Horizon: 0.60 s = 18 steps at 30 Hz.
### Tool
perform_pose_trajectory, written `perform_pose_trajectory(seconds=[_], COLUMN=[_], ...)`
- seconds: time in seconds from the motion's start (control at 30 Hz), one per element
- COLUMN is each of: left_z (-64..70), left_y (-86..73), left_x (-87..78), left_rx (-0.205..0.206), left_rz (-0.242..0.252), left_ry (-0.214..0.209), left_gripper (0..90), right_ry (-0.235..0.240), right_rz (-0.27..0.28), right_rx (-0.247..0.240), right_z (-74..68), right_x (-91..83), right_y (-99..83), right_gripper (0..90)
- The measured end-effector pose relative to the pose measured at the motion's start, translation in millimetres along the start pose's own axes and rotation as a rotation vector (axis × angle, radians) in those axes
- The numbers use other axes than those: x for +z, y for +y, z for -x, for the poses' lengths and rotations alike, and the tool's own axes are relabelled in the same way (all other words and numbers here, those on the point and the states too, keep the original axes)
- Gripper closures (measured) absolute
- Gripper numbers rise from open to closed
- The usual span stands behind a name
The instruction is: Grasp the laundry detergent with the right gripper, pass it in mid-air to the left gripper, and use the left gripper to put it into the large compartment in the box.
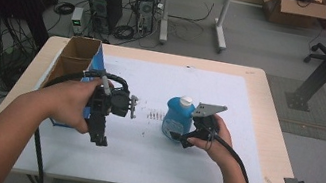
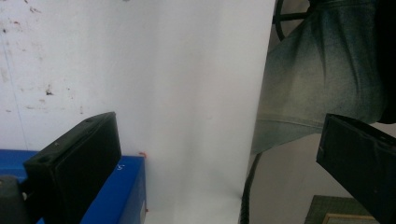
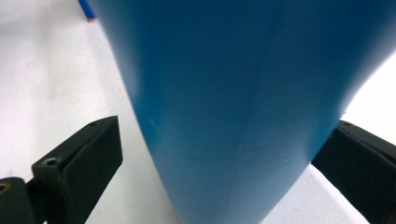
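Right gripper (image 1: 182, 138) jaws wide, straddling the bottle (image 1: 177, 118), not yet clamped. Left gripper (image 1: 101, 137) wide, empty. Centre before closing.

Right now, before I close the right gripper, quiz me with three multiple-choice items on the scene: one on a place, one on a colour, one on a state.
1. The blue plastic bottle stands:
A. inside the open cardboard box
B. on the white table cover
C. on the floor

2. The bottle's cap is:
A. white
B. red
C. black

3. The right gripper is:
A. shut on the bottle
B. open around the bottle
C. resting away from it

Answers: 1 B, the high view shows the bottle upright on the cover; 2 A, the cap is white; 3 B, the right gripper view shows a gap beside one finger.
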<state>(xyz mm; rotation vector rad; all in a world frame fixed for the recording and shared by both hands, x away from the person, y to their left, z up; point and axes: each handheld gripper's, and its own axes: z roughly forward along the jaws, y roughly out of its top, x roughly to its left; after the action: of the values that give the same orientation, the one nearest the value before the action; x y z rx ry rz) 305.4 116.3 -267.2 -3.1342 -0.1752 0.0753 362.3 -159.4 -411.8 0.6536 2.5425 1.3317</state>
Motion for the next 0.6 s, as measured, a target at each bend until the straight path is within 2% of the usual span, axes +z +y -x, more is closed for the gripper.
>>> perform_pose_trajectory(seconds=[0.4,0.6], left_z=[0.2,0.0], left_y=[-1.6,-2.0], left_x=[0.8,1.7], left_rx=[-0.001,-0.001], left_rz=[-0.001,0.002], left_ry=[-0.002,-0.002], left_gripper=[0.2,0.2], right_ry=[-0.04,-0.081], right_rz=[0.057,0.078], right_rx=[0.03,0.048], right_z=[-2.3,-2.8], right_x=[5.9,7.1], right_y=[-2.2,-4.6], right_gripper=[2.7,4.5])
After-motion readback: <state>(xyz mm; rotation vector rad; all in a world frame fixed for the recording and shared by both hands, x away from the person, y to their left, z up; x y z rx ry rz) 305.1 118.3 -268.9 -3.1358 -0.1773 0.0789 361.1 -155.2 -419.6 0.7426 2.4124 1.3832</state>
